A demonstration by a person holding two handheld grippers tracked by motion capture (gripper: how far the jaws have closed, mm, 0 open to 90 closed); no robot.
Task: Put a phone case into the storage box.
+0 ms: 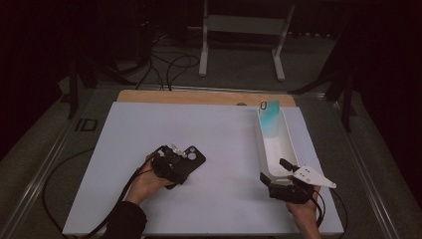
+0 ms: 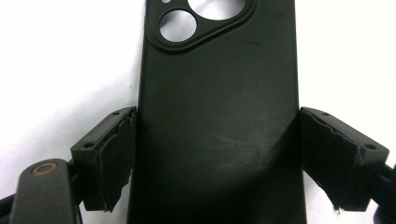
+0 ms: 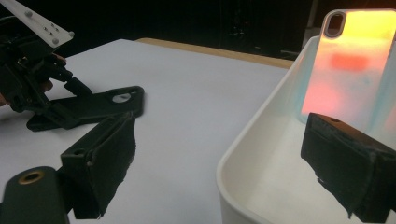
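My left tool [image 2: 217,154] grasps the black phone case [image 2: 219,116] by its long edges at frame centre; my right tool [image 3: 224,158] stands released over the white tray [image 3: 252,140] rim at lower right, bare desk [image 1: 224,134] between.

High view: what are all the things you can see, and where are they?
black phone case: 1, black, left of the table's middle, between the left jaws
white tray: 1, white, long, right side of the table
shiny phone case: 1, teal to orange, leaning in the tray's far end
white table: 1, white top, wooden far edge
white stand: 1, on the floor behind
left hand-held gripper: 1, black, closed on the black phone case
right hand-held gripper: 1, black, open, straddling the tray's near wall
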